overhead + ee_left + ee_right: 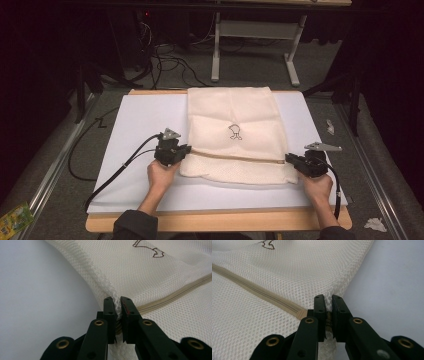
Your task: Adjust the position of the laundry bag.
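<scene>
A cream mesh laundry bag (232, 132) with a tan zipper (235, 157) and a small dark embroidered mark (234, 131) lies flat on the white sheet (135, 125). My left gripper (181, 152) is shut on the bag's left edge (117, 305), right at the zipper's end. On the opposite side, my right gripper (291, 159) pinches the bag's right edge (328, 303) where the zipper (262, 293) stops. The mesh (150, 272) bunches up slightly between each pair of jaws.
The white sheet covers a wooden table (220, 220). Beyond the far edge are a metal desk frame (257, 45) and cables (165, 60) on the grey floor. Scraps of paper (375, 224) lie at the right, a green packet (15, 217) at the lower left.
</scene>
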### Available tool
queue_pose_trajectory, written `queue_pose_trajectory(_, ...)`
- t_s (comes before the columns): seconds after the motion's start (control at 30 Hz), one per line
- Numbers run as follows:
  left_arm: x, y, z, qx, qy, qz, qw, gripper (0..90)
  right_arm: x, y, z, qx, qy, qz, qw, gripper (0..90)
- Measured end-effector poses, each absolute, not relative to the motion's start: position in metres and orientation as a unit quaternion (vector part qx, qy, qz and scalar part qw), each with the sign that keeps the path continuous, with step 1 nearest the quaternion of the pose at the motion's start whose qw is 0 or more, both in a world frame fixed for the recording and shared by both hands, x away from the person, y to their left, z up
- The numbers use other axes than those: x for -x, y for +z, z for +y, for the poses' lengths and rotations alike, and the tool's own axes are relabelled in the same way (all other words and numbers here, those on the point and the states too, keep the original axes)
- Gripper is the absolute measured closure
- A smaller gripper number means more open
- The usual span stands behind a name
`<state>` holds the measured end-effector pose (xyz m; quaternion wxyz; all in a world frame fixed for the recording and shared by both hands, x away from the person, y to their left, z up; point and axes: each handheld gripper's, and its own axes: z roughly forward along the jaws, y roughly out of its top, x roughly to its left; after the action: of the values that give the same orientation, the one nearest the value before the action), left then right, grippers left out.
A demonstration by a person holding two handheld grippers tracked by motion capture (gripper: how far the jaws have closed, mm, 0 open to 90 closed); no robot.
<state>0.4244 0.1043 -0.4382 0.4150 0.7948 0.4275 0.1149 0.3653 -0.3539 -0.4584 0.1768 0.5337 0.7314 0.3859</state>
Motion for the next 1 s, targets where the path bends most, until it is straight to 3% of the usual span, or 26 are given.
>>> queue_pose_trajectory(1.0, -0.419, -0.446, 0.135, -0.79, 0.107, 0.45, 0.402, 83.3, -0.369, -0.458, -0.327, -0.511, 0.389, 0.749, 0.163, 84.4)
